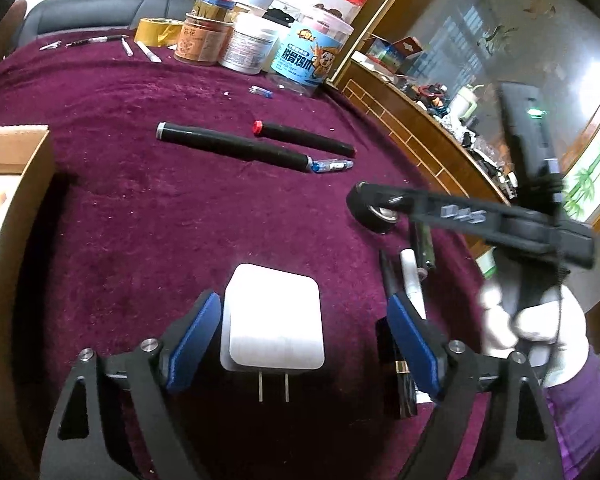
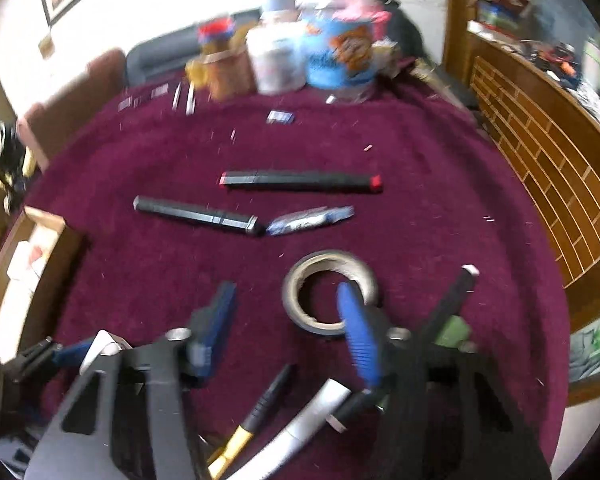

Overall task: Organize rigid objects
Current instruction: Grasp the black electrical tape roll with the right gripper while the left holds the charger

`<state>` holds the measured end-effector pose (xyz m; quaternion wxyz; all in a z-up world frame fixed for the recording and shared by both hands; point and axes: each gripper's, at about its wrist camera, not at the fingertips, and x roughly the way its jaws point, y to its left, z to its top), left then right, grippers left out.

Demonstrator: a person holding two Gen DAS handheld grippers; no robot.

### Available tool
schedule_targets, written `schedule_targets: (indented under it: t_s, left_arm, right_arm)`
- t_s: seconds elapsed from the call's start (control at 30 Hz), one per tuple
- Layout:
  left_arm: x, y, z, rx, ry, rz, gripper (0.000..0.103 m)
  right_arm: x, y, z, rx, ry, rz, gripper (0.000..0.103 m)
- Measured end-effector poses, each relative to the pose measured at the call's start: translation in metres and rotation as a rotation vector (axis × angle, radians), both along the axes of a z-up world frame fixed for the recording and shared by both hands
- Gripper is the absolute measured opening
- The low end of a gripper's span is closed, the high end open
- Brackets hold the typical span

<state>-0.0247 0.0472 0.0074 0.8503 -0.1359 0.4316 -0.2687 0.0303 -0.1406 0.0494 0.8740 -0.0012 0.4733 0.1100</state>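
Note:
A white plug adapter (image 1: 274,320) lies on the maroon cloth between the blue pads of my open left gripper (image 1: 304,344); the left pad is close to it, the right pad stands apart. My right gripper (image 2: 292,328) is open and blurred, its right finger over the hole of a black tape roll (image 2: 328,292). The right gripper also shows in the left wrist view (image 1: 374,208). Two black markers (image 1: 236,146) (image 2: 300,182) and a blue pen (image 1: 332,166) lie mid-table. Pens and a white tube (image 2: 296,428) lie under my right gripper.
Jars and tubs (image 1: 244,40) and a yellow tape roll (image 1: 158,30) stand at the table's far edge. A cardboard box (image 1: 8,184) sits at the left. A wooden cabinet (image 1: 420,132) runs along the right. Small pens (image 1: 140,48) lie far back.

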Motion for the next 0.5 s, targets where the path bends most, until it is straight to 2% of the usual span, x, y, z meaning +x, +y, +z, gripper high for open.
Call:
schedule_targets:
  t_s: [0.07, 0.13, 0.2, 0.27, 0.3, 0.5]
  left_arm:
    - [-0.001, -0.001, 0.0, 0.006, -0.003, -0.005, 0.082]
    - [-0.002, -0.005, 0.001, 0.041, -0.011, -0.005, 0.076]
    - [-0.003, -0.008, 0.001, 0.079, -0.016, -0.007, 0.042]
    - [-0.004, -0.008, 0.0, 0.062, -0.002, -0.034, 0.042]
    - [-0.005, -0.007, 0.001, 0.058, -0.001, -0.041, 0.042]
    - [-0.007, -0.007, 0.001, 0.025, 0.014, -0.068, 0.042]
  right_arm:
    - [0.004, 0.006, -0.009, -0.032, 0.015, 0.005, 0.045]
    - [0.008, 0.01, -0.019, -0.071, 0.036, 0.008, 0.045]
    - [0.011, 0.011, -0.026, -0.091, 0.028, 0.006, 0.043]
    - [0.011, 0.01, -0.024, -0.089, 0.025, -0.004, 0.026]
    - [0.011, 0.008, -0.023, -0.088, 0.026, -0.019, 0.008]
    - [-0.017, -0.009, 0.005, 0.023, -0.033, -0.054, 0.008]
